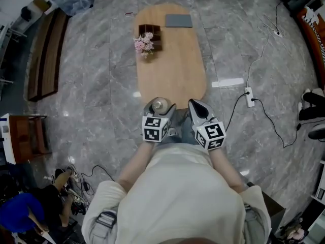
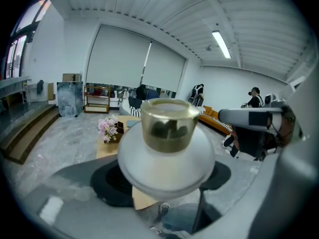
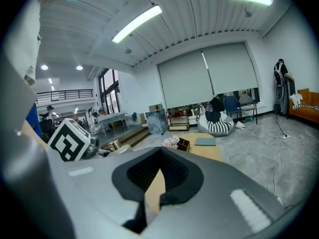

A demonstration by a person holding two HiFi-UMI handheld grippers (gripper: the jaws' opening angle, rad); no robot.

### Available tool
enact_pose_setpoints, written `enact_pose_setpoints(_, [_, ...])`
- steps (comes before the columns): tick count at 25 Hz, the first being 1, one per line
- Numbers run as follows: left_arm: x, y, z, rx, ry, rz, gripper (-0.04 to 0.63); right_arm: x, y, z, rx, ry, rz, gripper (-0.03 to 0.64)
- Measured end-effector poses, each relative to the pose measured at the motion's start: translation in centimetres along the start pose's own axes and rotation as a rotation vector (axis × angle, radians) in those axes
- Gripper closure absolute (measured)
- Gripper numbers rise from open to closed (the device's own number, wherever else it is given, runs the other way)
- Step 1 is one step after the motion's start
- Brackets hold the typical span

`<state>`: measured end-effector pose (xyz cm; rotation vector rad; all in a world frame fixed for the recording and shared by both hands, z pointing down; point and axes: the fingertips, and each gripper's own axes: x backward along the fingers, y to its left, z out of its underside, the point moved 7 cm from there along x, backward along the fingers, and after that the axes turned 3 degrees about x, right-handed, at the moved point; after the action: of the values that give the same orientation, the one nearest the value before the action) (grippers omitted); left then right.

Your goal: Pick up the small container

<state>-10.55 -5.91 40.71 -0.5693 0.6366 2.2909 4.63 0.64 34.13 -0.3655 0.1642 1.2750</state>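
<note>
The small container has a gold lid and a round frosted-white body. It is held over the near end of the oval wooden table, with my left gripper shut on it. In the left gripper view the small container fills the middle between the two dark pads. My right gripper is just to the right of it, shut and holding nothing. In the right gripper view the right gripper shows only a thin slit between its pads, and the left gripper's marker cube is at the left.
Pink flowers, a dark brown box and a grey pad lie on the table's far half. A power strip with cables is on the marble floor to the right. A wooden bench runs along the left. A person in blue is at the lower left.
</note>
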Motion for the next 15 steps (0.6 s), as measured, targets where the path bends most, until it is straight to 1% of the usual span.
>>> enact_pose_setpoints(8, [2.5, -0.8, -2.6, -0.029, -0.049, 0.017, 0.250, 0.4, -0.4, -2.3, 0.022, -0.038, -0.008, 0.618])
enact_pose_setpoints(15, [4.0, -0.7, -3.5, -0.029, -0.092, 0.003, 0.250, 0.3, -0.2, -2.8, 0.041, -0.058, -0.033, 0.618])
